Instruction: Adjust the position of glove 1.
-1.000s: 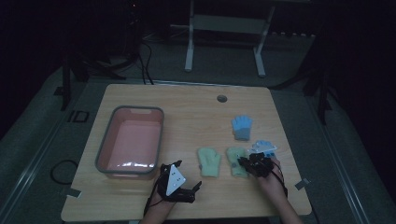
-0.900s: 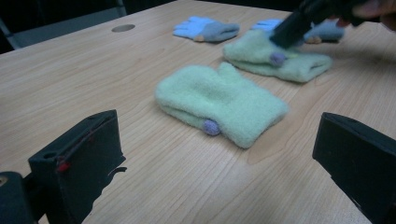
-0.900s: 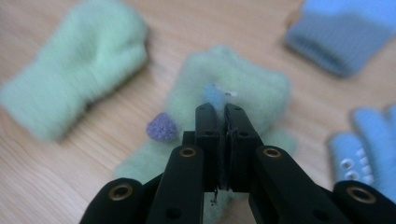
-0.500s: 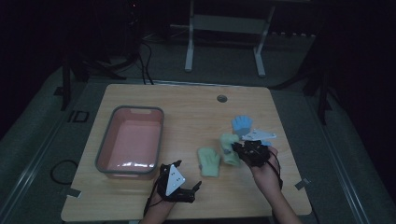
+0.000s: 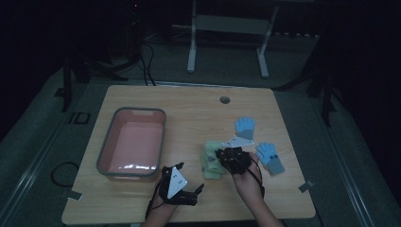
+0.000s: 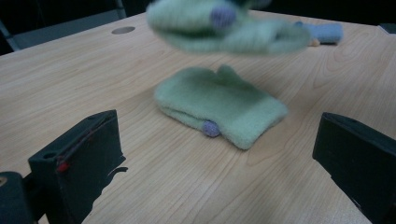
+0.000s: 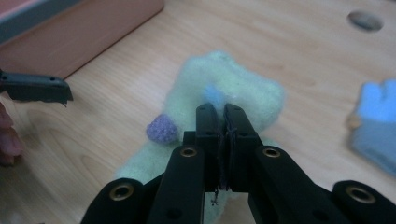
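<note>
Pink tub [image 5: 133, 144] left (blue gloves [image 5: 245, 126] right)

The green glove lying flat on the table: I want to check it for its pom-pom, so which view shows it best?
The left gripper view: the lying green glove is sharp and whole, purple pom-pom visible. In the high view it is small and dim. In the right gripper view the lifted glove covers most of it.

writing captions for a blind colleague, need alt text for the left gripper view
A green mitten with a small purple bobble lies flat on the wooden table, between and beyond the two open black jaws of the left tongs. Above it, a second green mitten hangs blurred in the air, and a blue glove lies farther back.
</note>
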### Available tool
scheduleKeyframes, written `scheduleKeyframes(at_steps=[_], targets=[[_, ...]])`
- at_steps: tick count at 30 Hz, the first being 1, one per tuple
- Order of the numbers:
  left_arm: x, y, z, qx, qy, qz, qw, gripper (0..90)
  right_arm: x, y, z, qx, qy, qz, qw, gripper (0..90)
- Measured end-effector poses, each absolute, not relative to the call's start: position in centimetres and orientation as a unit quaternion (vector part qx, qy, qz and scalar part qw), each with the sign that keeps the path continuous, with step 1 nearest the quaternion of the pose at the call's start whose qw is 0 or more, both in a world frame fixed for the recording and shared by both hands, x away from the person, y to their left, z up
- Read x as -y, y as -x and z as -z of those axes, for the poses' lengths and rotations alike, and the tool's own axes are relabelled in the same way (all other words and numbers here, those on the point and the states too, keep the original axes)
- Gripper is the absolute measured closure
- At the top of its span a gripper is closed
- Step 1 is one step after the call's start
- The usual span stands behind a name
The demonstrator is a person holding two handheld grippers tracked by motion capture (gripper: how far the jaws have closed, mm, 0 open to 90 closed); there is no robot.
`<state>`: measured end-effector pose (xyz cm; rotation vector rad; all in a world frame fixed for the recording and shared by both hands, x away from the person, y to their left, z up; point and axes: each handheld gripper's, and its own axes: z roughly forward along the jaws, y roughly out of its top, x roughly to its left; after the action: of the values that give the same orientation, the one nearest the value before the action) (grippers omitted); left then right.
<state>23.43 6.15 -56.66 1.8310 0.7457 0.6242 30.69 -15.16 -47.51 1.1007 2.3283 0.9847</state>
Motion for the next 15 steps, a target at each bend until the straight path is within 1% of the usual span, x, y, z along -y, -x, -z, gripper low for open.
scheduleKeyframes(at_steps=[7,15], targets=[[-6.2,-23.4,56.7,-0.311,-0.760,-0.259,0.509,1.5,14.3,-30.9,49.5,-0.836,-0.398,-0.335,0.174,86.1],[-6.2,-23.5,56.7,-0.311,-0.760,-0.258,0.509,1.5,14.2,-31.5,50.9,-0.844,-0.399,-0.316,0.169,86.0]])
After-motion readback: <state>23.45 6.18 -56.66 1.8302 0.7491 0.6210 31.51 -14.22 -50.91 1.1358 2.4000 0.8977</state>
